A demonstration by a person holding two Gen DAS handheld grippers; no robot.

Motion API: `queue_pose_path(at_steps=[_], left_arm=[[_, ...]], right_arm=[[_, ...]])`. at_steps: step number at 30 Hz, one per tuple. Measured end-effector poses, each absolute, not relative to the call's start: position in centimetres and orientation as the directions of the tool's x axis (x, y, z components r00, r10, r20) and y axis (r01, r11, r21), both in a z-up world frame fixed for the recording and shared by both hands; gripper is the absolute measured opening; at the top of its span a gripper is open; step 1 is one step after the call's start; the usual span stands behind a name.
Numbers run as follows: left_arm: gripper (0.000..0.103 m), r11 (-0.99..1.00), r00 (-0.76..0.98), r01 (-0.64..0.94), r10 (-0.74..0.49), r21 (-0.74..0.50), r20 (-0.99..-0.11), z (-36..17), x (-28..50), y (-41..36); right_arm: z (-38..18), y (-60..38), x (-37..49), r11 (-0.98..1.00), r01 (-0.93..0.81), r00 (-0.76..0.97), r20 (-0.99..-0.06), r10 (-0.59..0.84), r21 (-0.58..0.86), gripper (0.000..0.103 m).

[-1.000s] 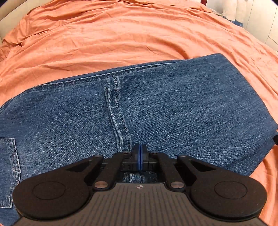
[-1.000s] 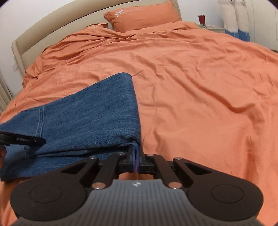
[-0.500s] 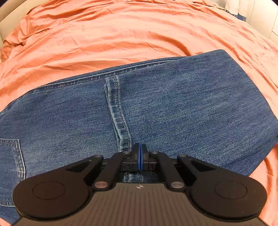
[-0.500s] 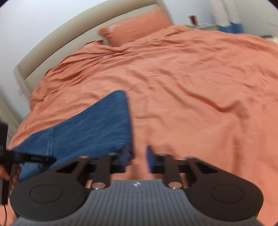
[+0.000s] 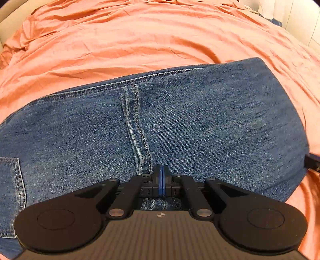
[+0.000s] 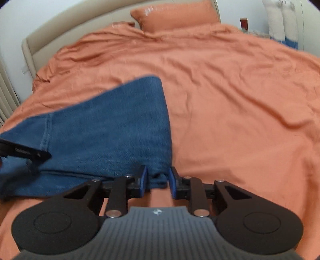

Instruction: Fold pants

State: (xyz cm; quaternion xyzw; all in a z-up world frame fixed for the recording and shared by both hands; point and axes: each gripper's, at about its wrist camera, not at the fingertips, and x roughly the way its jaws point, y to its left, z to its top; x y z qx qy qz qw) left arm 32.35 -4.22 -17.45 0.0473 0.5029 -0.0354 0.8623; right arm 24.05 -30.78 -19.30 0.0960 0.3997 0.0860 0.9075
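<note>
While the jeans [image 5: 200,120] lie doubled over on the bed [image 6: 230,100], one fold looks done and more remain. Left gripper [image 5: 162,180] has its jaws closed pinching denim at six o'clock; right gripper [image 6: 158,182] has jaws parted around the folded corner.

text: none legible | left gripper [image 6: 30,154] bears white lettering, too blurred to read

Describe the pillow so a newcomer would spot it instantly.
Start at the beige headboard at the far end of the bed. The pillow leans against it, above the rumpled orange duvet. It matches the duvet's colour, but is a plump, upright rectangle.
</note>
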Motion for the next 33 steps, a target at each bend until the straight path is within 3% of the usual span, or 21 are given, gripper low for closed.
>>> queue_pose_path(at_steps=[5,7,11,14,17,20,26,28,30,33], left_arm=[[0.006,0.996,0.512,0.083,-0.018,0.028,-0.859,-15.7,31.1,-3.3],[0.014,0.998,0.543,0.058,-0.033,-0.002,-0.839,-14.4,30.1,-2.1],[0.018,0.998,0.583,-0.023,-0.033,-0.057,-0.812,-11.7,28.0,1.5],[0.022,0.992,0.619,-0.107,0.011,-0.070,-0.785,-9.8,26.5,4.8],[0.023,0.974,0.652,-0.215,0.092,-0.068,-0.753,-8.4,24.9,8.4],[0.027,0.929,0.673,-0.361,0.202,-0.078,-0.711,-7.6,22.6,11.9],[0.033,0.786,0.682,-0.560,0.257,-0.262,-0.685,-8.5,18.9,18.6],[0.045,0.720,0.685,-0.606,0.256,-0.339,-0.681,-9.1,17.7,20.9],[0.049,0.637,0.692,-0.640,0.235,-0.429,-0.683,-10.0,16.7,23.5],[0.049,0.525,0.694,-0.674,0.208,-0.520,-0.690,-11.7,15.6,26.8]], right_arm=[[-19.7,-31.2,24.1,0.966,-0.085,0.650,-0.722,0.238,0.243,0.017],[-19.5,-30.9,24.0,0.970,-0.093,0.648,-0.726,0.230,0.225,0.017],[-19.1,-30.6,23.6,0.975,-0.106,0.648,-0.731,0.216,0.194,0.020],[-18.2,-30.3,22.6,0.981,-0.117,0.673,-0.714,0.193,0.155,0.022],[-16.7,-30.1,21.3,0.977,-0.154,0.707,-0.675,0.211,0.144,0.036],[-15.3,-29.2,19.7,0.967,-0.213,0.741,-0.623,0.251,0.136,0.039],[-13.4,-26.1,18.9,0.939,-0.312,0.737,-0.587,0.337,0.147,0.043],[-12.8,-24.7,19.6,0.932,-0.336,0.719,-0.602,0.347,0.136,0.044],[-12.1,-23.0,20.5,0.924,-0.365,0.702,-0.617,0.356,0.117,0.046],[-11.0,-20.2,22.1,0.912,-0.403,0.682,-0.637,0.358,0.081,0.056]])
